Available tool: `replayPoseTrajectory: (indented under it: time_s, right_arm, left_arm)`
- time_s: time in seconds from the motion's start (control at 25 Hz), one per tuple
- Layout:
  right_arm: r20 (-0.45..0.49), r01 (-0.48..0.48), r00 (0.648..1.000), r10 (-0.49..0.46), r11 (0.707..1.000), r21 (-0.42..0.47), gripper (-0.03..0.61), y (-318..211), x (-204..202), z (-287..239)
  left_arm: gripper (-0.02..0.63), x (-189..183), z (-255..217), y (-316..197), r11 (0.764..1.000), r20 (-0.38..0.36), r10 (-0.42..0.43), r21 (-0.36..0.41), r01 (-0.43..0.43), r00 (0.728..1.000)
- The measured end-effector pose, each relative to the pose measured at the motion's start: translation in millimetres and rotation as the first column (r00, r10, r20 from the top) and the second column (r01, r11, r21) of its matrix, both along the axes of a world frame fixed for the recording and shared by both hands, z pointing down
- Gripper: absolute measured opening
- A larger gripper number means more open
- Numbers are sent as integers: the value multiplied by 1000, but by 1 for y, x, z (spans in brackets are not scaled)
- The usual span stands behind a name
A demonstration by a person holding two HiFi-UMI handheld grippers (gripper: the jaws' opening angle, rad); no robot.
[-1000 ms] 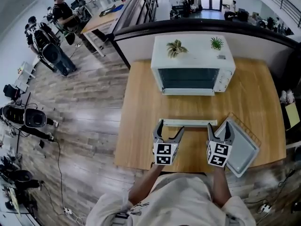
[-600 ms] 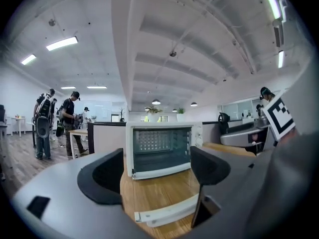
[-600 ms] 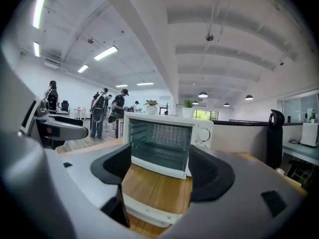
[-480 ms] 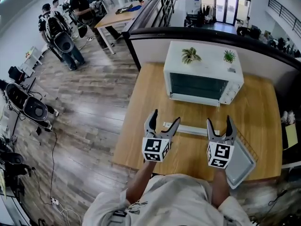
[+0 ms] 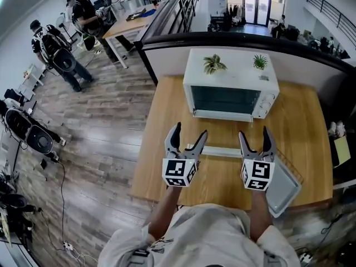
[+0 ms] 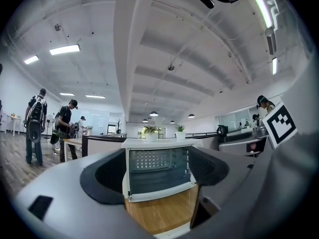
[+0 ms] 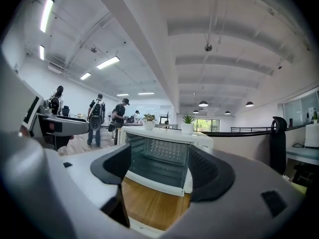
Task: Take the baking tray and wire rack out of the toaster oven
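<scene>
The white toaster oven (image 5: 228,90) stands at the back of the wooden table (image 5: 167,166), its door (image 5: 222,151) folded down flat and its cavity (image 6: 157,168) showing no tray or rack. The grey baking tray (image 5: 286,185) lies at the table's right front, with what looks like the wire rack's edge (image 5: 293,168) under it. My left gripper (image 5: 191,130) and right gripper (image 5: 254,132) are held side by side above the table, pointing level at the oven. The left gripper's jaws are closing with nothing between them. The right gripper (image 7: 160,171) is open and empty.
Two small potted plants (image 5: 214,64) sit on the oven's top. A dark-topped low wall (image 5: 167,40) runs behind the table. Several people (image 5: 55,49) stand by another table on the wooden floor at the far left, and equipment (image 5: 28,135) lies on that floor.
Both grippers have risen from near the table's front and tipped up to point level at the oven. The left jaws have narrowed a little. The head view has shifted.
</scene>
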State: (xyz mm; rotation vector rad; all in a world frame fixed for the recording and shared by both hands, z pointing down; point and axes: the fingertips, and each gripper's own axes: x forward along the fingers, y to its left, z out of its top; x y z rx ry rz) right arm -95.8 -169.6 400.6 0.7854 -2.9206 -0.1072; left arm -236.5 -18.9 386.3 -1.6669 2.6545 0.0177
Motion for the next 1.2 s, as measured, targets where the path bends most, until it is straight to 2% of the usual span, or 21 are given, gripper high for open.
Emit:
replayPoseTrajectory:
  time_s: [0.36, 0.48, 0.56, 0.72, 0.84, 0.96, 1.0, 1.04, 1.2]
  right_arm:
    - [1, -7, 1000, 7, 1000, -7, 370, -1, -2, -2]
    - [-3, -3, 1000, 3, 1000, -13, 365, -1, -4, 0]
    - [-10, -4, 1000, 4, 1000, -5, 346, -1, -4, 2]
    - [-10, -9, 1000, 9, 1000, -7, 288, -1, -2, 2]
    - [-2, -16, 1000, 16, 1000, -8, 216, -2, 0, 2]
    - [4, -22, 1000, 22, 999, -24, 67, -3, 2, 6]
    - [5, -18, 1000, 18, 999, -31, 39, -3, 2, 7]
    - [5, -11, 1000, 11, 999, -35, 23, -1, 2, 8]
    - [3, -14, 1000, 14, 999, -30, 21, 0, 4, 7]
  left_arm:
    - [400, -6, 1, 7, 1000, -11, -18, -5, 18, 1000]
    - [371, -9, 7, 6, 1000, -19, -18, -17, 18, 1000]
    - [324, -10, 12, 6, 1000, -30, -21, -23, 20, 999]
    - [255, -10, 15, 8, 1000, -38, -22, -18, 22, 999]
    - [186, -9, 14, 7, 1000, -37, -16, -8, 16, 999]
    - [81, -6, 14, 5, 1000, -34, -5, -3, 4, 999]
    - [35, -4, 13, 5, 1000, -35, 1, 4, 0, 999]
    - [15, -2, 12, 6, 1000, -36, 5, 12, -5, 999]
    - [15, 4, 9, 3, 1000, -22, 24, 17, -24, 999]
